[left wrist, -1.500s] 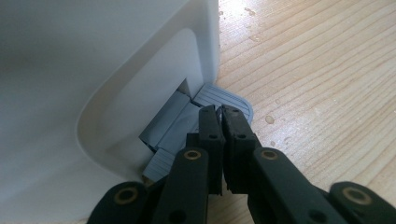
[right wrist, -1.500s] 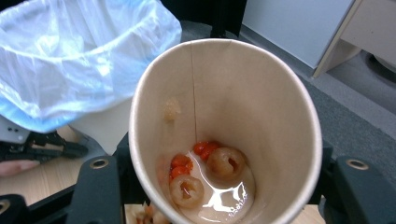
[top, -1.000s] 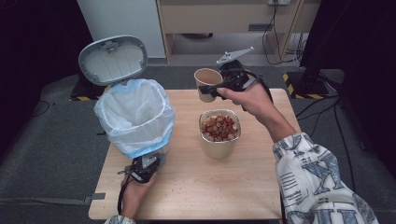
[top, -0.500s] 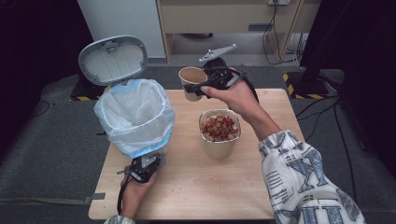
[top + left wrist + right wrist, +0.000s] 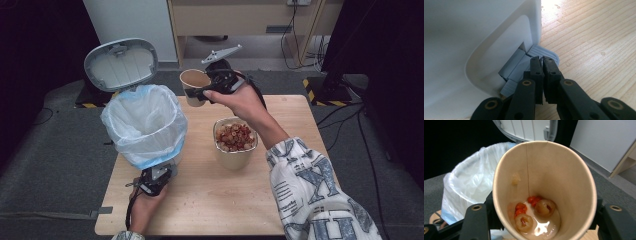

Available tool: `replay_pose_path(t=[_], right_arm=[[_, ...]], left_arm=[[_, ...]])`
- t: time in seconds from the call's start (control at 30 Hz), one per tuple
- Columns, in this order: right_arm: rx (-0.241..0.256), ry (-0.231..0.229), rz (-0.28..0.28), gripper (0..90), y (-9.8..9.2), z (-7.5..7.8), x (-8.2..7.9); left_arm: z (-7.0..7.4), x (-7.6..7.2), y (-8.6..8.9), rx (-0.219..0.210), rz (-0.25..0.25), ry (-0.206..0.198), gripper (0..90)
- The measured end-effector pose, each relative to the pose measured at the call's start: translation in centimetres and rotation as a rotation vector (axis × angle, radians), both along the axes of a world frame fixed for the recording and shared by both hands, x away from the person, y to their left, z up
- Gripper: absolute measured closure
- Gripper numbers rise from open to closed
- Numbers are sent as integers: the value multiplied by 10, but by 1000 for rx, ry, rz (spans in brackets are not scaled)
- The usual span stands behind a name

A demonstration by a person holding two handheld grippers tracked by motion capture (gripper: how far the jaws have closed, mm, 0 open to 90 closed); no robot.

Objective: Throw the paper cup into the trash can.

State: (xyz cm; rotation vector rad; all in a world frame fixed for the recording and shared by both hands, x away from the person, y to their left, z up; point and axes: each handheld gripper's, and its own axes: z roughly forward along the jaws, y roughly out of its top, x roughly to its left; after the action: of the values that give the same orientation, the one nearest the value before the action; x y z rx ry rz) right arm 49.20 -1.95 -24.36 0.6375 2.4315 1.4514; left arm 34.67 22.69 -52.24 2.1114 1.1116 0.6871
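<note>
Right hand-held gripper (image 5: 207, 91): you are holding it clamped on the paper cup (image 5: 194, 86), jaws on either side of the cup wall, above the far edge of the bench (image 5: 210, 200).
Paper cup: it is hanging tilted in the air, between the bin and the bowl, mouth turned partly toward the bin; in the right gripper view it is carrying a little milky liquid and a few fruit pieces (image 5: 541, 208).
Left hand-held gripper (image 5: 542, 62): you are keeping the jaws together, tips pressing on the grey pedal (image 5: 544, 53) at the foot of the bin, near the bench's near-left corner.
Pedal bin (image 5: 145, 125): it is standing at the left edge, lid (image 5: 121, 64) raised, white liner open.
Bowl (image 5: 235, 142): it is sitting mid-bench, full of reddish-brown pieces, apart from the cup.
Step in hand: judged, you are carrying leftovers to the bin for tipping out.
Next move: judged, you are needing to bring the cup over the liner mouth before tipping further, while holding the pedal down.
</note>
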Motion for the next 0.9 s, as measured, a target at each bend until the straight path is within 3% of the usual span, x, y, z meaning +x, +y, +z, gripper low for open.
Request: replay_pose_path(t=[0.1,0.13,0.3,0.33,0.9], right_arm=[[-1,1,3,373,8,0,0],[-2,-1,7,374,12,0,0],[5,2,22,372,22,1,-1],[5,2,24,372,24,1,-1],[-8,25,64,363,62,-13,2]], left_arm=[[0,-1,0,0,19,-3,862],[0,1,1,-5,-8,2,862],[0,0,0,0,3,-1,862],[0,1,1,5,-30,3,862],[0,1,0,5,-27,1,862]])
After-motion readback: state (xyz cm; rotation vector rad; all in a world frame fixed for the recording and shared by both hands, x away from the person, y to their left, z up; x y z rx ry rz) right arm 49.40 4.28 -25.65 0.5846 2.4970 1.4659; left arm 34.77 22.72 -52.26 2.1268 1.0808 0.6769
